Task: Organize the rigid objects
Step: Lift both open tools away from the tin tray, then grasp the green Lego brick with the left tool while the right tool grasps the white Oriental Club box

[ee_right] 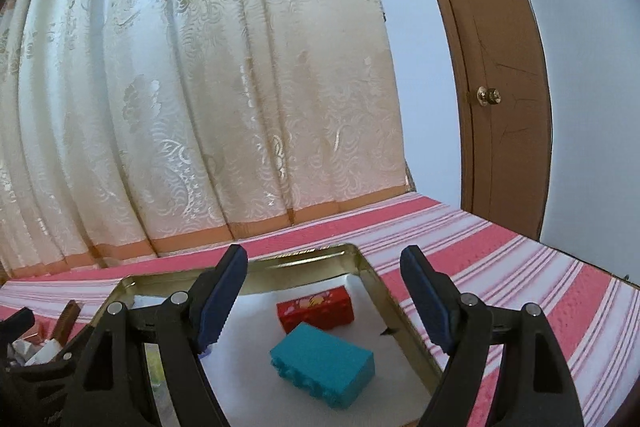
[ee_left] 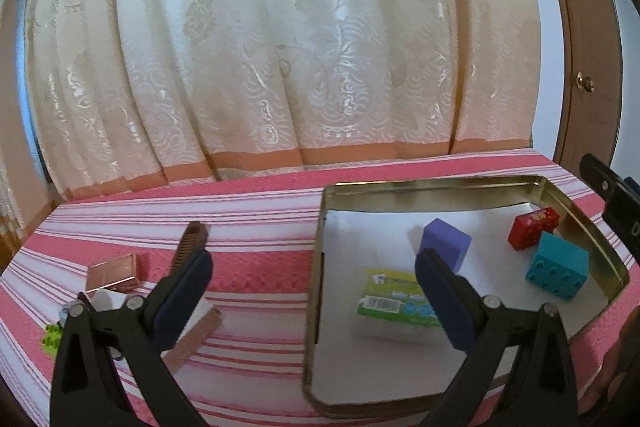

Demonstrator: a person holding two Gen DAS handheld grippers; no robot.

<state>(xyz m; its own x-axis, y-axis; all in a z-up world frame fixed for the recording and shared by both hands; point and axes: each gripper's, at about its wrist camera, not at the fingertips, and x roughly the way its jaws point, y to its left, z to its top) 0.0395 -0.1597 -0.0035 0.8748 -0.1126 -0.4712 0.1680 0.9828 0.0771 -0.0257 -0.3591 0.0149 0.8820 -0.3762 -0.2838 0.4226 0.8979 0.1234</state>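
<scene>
A gold tin tray [ee_left: 400, 189] lined with white paper lies on the pink striped cloth. Inside it are a purple block [ee_left: 446, 243], a red block [ee_left: 534, 227], a teal block [ee_left: 558, 271] and a green packet [ee_left: 394, 297]. My left gripper [ee_left: 312, 269] hovers open over the tray's left wall, nothing between its fingers. To its left lie a brown comb [ee_left: 190, 245], a copper box [ee_left: 116, 273], a copper-and-white piece [ee_left: 198, 333] and a small green brick [ee_left: 52, 335]. My right gripper [ee_right: 324, 283] stands open above the tray [ee_right: 370, 269], over the red block [ee_right: 316, 309] and teal block [ee_right: 322, 361].
A cream patterned curtain [ee_left: 260, 47] hangs right behind the table. A brown door [ee_right: 504, 75] with a brass knob stands at the right. The striped cloth [ee_right: 520, 267] runs to the table's right edge. My right gripper's black body [ee_left: 616, 203] shows at the left wrist view's right edge.
</scene>
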